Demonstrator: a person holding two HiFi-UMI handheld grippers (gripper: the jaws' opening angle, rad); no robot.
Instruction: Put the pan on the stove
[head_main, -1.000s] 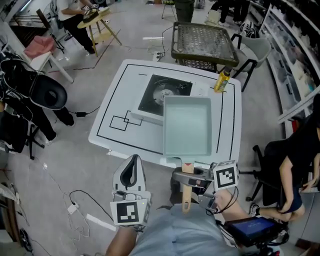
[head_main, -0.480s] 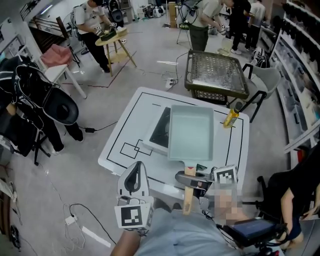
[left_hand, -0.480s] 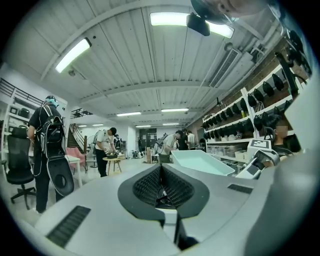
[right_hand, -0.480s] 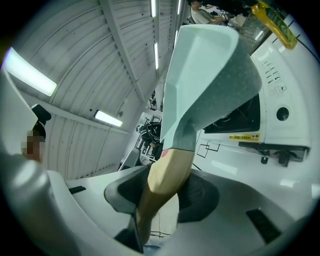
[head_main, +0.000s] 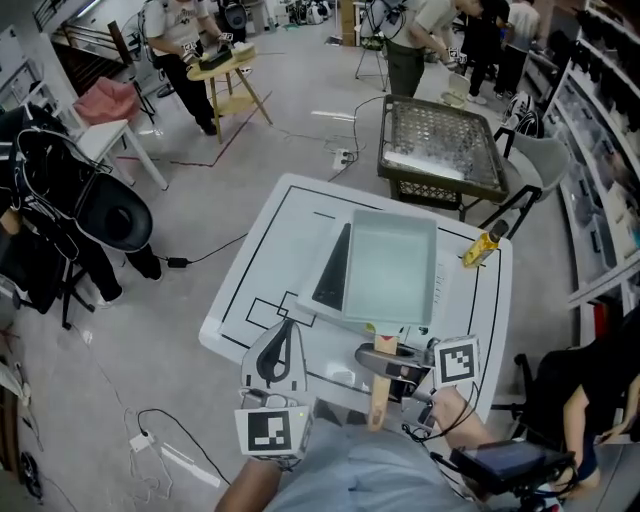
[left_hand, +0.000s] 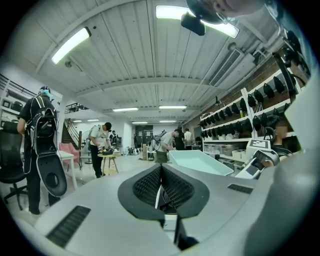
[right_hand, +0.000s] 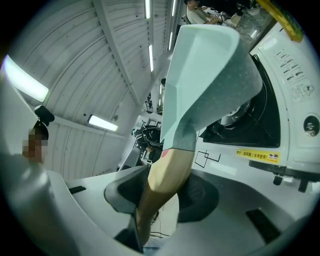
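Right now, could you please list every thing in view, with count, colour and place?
table: one, white with black lines, centre
stove: one, black top, on the table, partly under the pan
pan: one, pale green with wooden handle, held over the stove
bottle: one, yellow, table's far right corner
wire basket: one, dark, behind the table
people: several, far background
left gripper: one, grey, near left, fingers together, empty
right gripper: one, grey, near right, fingers closed on the pan's handle

pan over stove | stove on table | bottle right of pan | rack behind table
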